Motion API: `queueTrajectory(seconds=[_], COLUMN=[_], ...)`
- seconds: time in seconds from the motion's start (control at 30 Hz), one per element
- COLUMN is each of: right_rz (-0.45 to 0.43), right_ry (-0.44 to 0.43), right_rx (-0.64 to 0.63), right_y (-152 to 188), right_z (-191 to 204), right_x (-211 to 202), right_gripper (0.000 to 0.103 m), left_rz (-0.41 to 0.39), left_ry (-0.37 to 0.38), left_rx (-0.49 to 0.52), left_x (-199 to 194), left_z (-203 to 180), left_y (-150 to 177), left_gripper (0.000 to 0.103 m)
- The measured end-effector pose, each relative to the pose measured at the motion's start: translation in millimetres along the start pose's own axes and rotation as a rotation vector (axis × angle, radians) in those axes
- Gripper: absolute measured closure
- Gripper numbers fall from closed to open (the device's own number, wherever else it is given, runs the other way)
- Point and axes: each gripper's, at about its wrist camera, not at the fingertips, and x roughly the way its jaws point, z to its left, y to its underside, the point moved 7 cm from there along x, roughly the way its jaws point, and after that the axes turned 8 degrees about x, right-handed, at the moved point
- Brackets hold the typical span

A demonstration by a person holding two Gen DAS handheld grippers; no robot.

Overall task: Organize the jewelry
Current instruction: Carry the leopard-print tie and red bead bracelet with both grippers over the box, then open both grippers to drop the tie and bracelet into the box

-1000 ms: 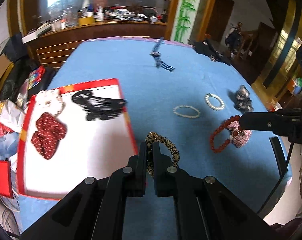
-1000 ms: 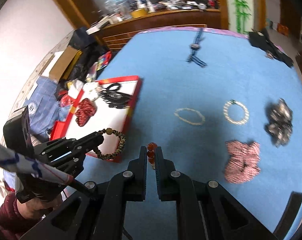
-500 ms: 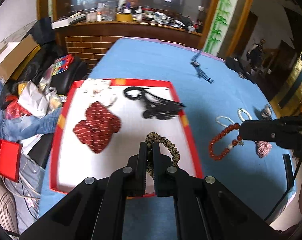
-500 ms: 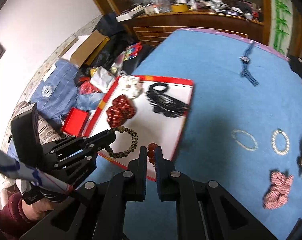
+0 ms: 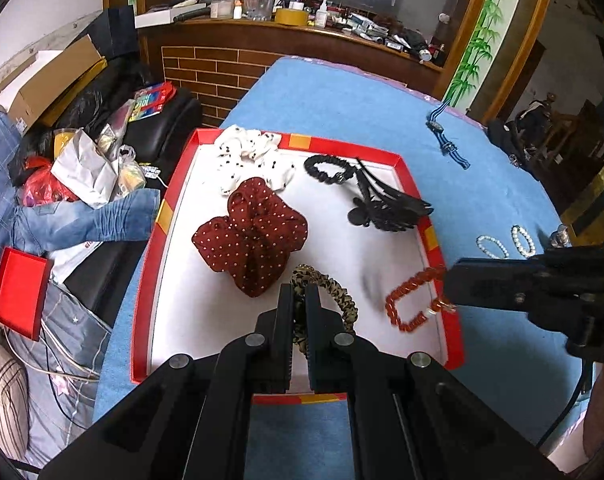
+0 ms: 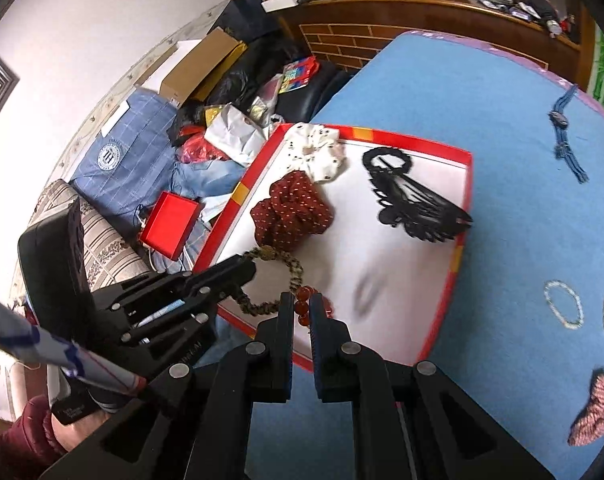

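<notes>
Left wrist view: the left gripper (image 5: 300,294) pinches a leopard-print scrunchie (image 5: 335,300) over the red-rimmed tray (image 5: 409,172); the right gripper (image 6: 302,306) clamps a red bead bracelet (image 5: 411,300).

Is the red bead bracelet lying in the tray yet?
Not yet. The red bead bracelet hangs from the shut right gripper over the white floor of the tray, near its right rim.
</notes>
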Motion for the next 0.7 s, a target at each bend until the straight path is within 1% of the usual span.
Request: queueTrajectory(seconds=[0.2,0.43,0.7], right_rz=[0.038,0.035,0.021], right_ry=[0.028,0.071,0.133], right_rx=[0.031,0.068,0.097], right_y=[-10,-25,-37], right_z=[-12,-31,-53], right_x=[28,39,47], right_gripper=[0.094,0.094,0.094], left_rz=[0.031,0.059,0.084], left_ry=[0.002,-0.010,-0.036], left_rx=[0.010,0.042,0.053], left_x=[22,44,61], left_z=[3,5,19], left_y=[-2,-8,-13], left_gripper=[0.098,0.098,0.098])
